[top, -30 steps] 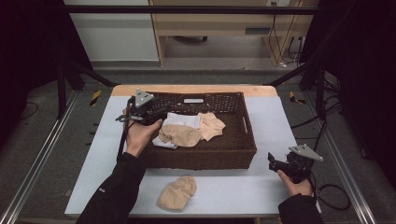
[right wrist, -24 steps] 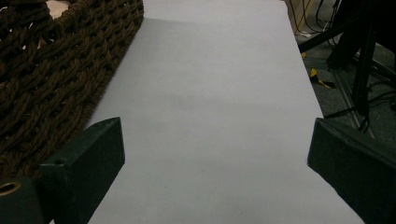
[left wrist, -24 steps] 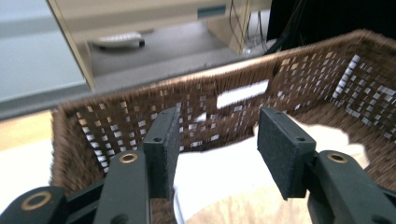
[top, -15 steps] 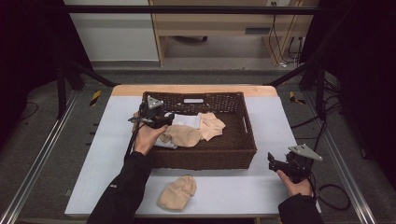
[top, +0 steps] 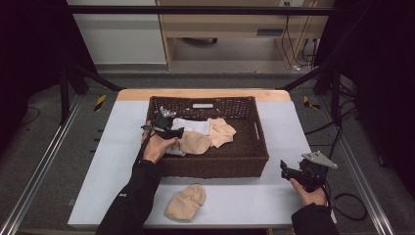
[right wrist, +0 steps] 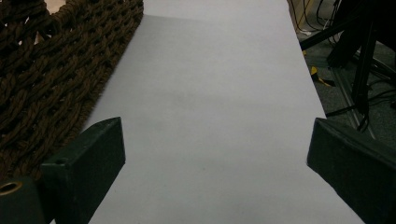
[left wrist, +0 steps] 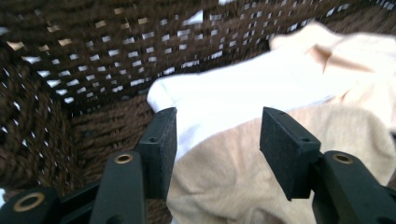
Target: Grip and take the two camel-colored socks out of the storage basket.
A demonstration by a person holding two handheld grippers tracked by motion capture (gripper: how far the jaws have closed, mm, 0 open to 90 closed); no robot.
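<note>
Left tongs [top: 172,132] hovered, jaws just opened wider, over a beige sock [left wrist: 280,158] in the wicker basket [top: 215,164]; right tongs [top: 288,171] gaped empty.

Beige sock [top: 195,142] flat in basket [top: 215,161], overlapping white sock [top: 192,126].

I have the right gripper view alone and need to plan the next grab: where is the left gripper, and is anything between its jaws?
Observer: The left gripper is down inside the brown wicker basket, at its left end. Its jaws have just been opening and are apart, with a beige sock between them but not pinched.
Operator: What else lies in the basket?
Observer: A white sock partly under that beige sock, and another beige one to its right.
Operator: Anything left outside?
Observer: One more beige sock lies on the table in front of the basket.
</note>
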